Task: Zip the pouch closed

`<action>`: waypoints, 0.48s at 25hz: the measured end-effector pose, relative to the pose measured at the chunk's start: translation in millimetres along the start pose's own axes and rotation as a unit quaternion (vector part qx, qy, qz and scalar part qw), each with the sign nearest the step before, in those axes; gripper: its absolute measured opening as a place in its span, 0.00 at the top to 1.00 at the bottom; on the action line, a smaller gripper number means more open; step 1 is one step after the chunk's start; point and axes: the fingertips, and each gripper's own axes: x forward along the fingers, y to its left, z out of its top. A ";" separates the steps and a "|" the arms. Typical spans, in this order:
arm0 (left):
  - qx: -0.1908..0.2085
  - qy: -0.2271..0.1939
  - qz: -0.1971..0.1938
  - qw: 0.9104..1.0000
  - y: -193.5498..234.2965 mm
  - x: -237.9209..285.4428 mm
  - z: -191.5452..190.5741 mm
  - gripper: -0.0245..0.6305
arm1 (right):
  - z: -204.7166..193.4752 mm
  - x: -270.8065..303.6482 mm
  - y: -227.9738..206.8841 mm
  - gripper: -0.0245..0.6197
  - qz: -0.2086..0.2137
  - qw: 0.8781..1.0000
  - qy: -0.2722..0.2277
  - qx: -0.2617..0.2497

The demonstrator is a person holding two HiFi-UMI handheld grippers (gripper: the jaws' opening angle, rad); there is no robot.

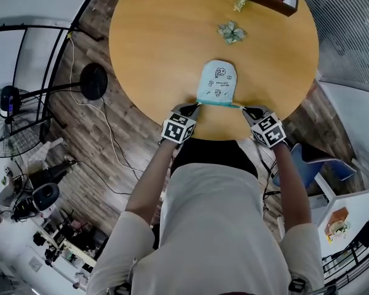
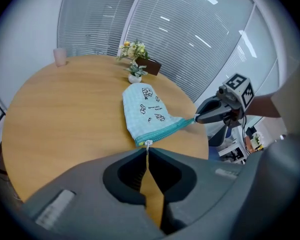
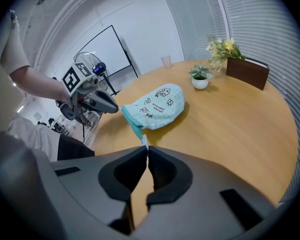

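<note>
Two grippers clamp the ends of the zip (image 1: 218,103) at the near edge of the table (image 1: 154,48). The left gripper (image 1: 195,106) is closed on the small zipper pull (image 2: 148,144), and the right gripper (image 1: 245,108) is closed on a white end tab (image 3: 144,142). To finish well, we judge, the right should anchor firmly so the zip runs taut and straight while the left draws the pull along it. Both forearms reach forward, grippers angled down and inward. Just beyond them the mint pouch (image 1: 217,82) lies flat on the wood.
</note>
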 end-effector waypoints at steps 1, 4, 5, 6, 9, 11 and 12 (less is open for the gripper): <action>-0.001 -0.001 0.007 1.000 3.0 -1.0 -2.4 0.93 | -1.8 2.9 0.7 0.94 0.002 1.000 -0.001 0.006; -0.007 -0.011 0.019 1.000 7.0 -13.0 -6.3 0.93 | -1.4 4.3 6.6 0.83 0.003 1.000 -0.006 0.022; -0.010 -0.015 0.019 1.000 6.2 -18.9 -7.4 0.93 | -0.3 2.4 9.8 0.81 0.002 1.000 -0.009 0.024; -0.013 -0.020 0.019 1.000 4.8 -25.0 -8.5 0.92 | 0.8 -0.1 13.2 0.81 0.000 1.000 -0.011 0.024; -0.017 -0.038 0.017 0.999 -0.3 -44.5 -9.9 0.87 | 6.9 -9.7 23.9 0.81 -0.004 0.999 -0.025 0.025; -0.017 -0.053 0.020 0.998 -2.8 -59.9 -8.4 0.87 | 15.1 -18.4 31.2 0.81 -0.011 0.999 -0.039 0.026; -0.014 -0.061 0.022 0.998 -4.1 -68.5 -7.0 0.87 | 20.1 -23.7 35.1 0.81 -0.016 0.998 -0.047 0.026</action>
